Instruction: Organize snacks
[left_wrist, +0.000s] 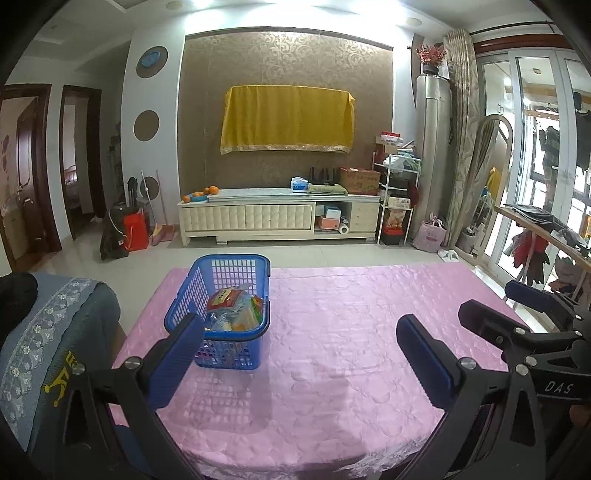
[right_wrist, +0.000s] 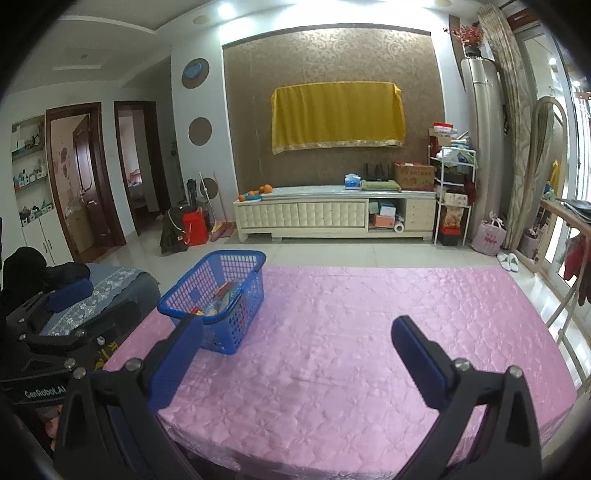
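1. Grippers first: the left gripper (left_wrist: 301, 339) has its jaws spread wide with nothing between them, and the right gripper (right_wrist: 297, 341) is just as wide and just as empty. Both hang above the near part of the counter (left_wrist: 369, 314). In the left view, the right gripper shows again at the right edge, close beside the left.

2. Pads are blue and ribbed on rigid black arms with round metal screws. They look good for grip, I judge, though they could crush a soft packet.

3. Snacks (left_wrist: 236, 304) lie heaped inside the basket (left_wrist: 173, 317), toward its near end. They look like thin, crinkly plastic packets in red, yellow and clear film. I cannot read them or count them.

4. The basket is blue plastic with open lattice walls, a solid rim and a dark bar across the near end. It stands on the left part of the counter, near its left edge.

5. The counter's cover is pink, glossy and quilted with a flower pattern.

6. Risks, as I judge them:
   - The basket looks light, so a push on the rim could slide it on the slick cover toward the left edge.
   - A fingertip might catch in the lattice.
   - Slippery film could squirm out of a shallow pinch.
   - The 2 grippers sit close and could knock together if both reach for the basket.
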